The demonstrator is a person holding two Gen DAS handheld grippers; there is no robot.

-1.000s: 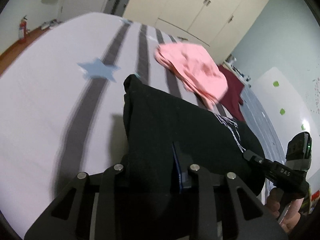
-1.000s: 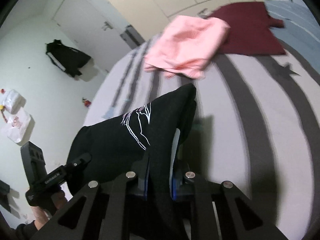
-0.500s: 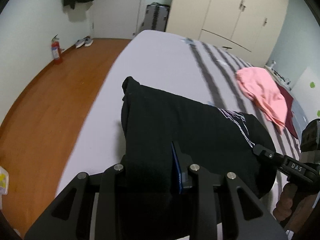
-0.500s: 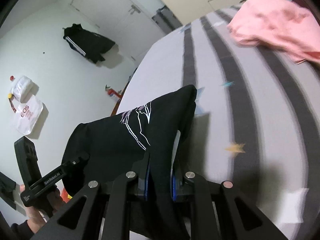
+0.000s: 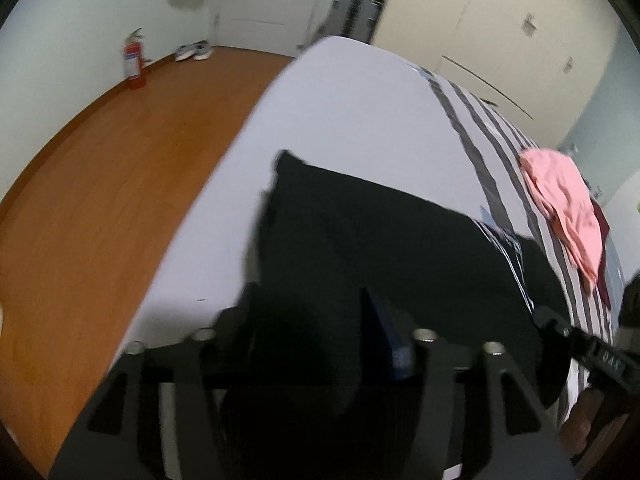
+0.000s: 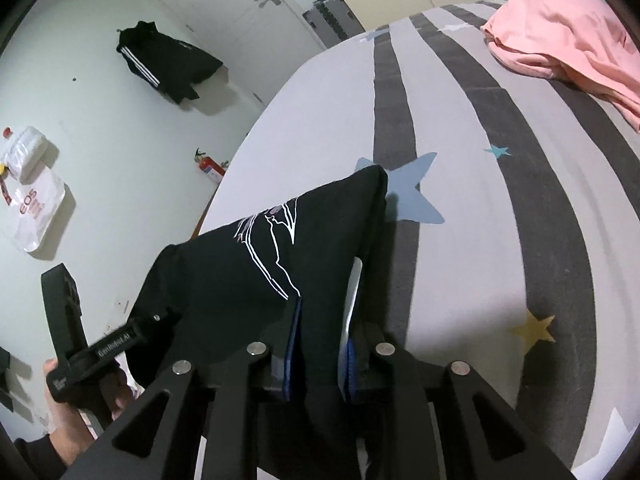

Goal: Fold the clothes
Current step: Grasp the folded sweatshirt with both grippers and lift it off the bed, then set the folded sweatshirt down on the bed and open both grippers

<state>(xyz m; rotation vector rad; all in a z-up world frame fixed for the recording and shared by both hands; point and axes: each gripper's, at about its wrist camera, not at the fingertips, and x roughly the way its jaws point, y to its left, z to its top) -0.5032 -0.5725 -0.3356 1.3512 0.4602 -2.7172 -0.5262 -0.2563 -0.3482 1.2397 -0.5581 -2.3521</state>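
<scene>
A folded black shirt (image 5: 400,256) with a white line print (image 6: 272,248) hangs between both grippers above the bed (image 5: 352,112). My left gripper (image 5: 320,320) is shut on one end of it; the cloth hides one finger. My right gripper (image 6: 320,312) is shut on the other end, with cloth pinched between its blue pads (image 6: 290,340). Each gripper shows in the other's view, the right one (image 5: 592,356) at lower right, the left one (image 6: 92,352) at lower left.
A pink garment (image 5: 564,204) lies on the striped bed, also in the right wrist view (image 6: 568,36), with a dark red one (image 5: 602,240) beside it. The bed's left edge drops to wooden floor (image 5: 100,184). A fire extinguisher (image 5: 134,60), shoes, wardrobe and door stand beyond.
Both grippers have swung left with the black shirt, away from the pink garment and toward the bed's left edge near the floor. Both grips have held.
</scene>
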